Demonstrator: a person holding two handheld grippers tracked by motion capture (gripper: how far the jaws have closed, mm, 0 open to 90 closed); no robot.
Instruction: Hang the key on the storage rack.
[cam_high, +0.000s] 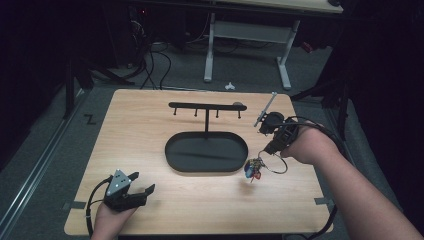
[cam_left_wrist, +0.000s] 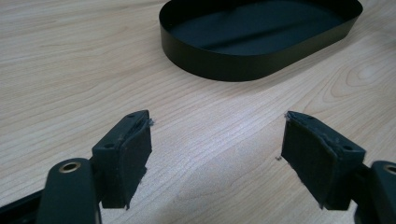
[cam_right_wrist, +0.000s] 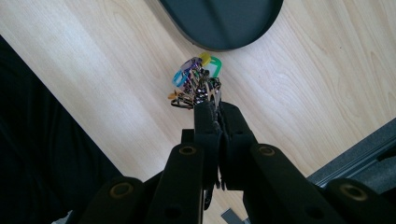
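Right tongs (cam_high: 263, 154) are clamped tight on a small bunch of keys with coloured tags (blue, green, yellow, red) (cam_high: 253, 169); in the right gripper view the pads are seen pinched on the metal ring end, with the tags (cam_right_wrist: 196, 79) dangling past the tips. The bunch hangs clear of the light wooden desk (cam_high: 150, 125), right of the black oval metal tray (cam_high: 207, 152) and just off its right end. The grip on the ring rather than on the tags is judged deliberate: the loop stays free to be slipped over something.

That something is judged to be the black T-shaped hook rack (cam_high: 206, 106) rising from the tray's far side, with small pegs under its crossbar. Nothing is seen hung on the pegs, so the hanging step is not yet done.

Left tongs (cam_high: 134, 191) are held wide, nothing between the pads (cam_left_wrist: 130, 154), low over the desk at near left, aimed at the tray (cam_left_wrist: 224, 70). They are judged to be parked out of the way, or ready to steady the tray.
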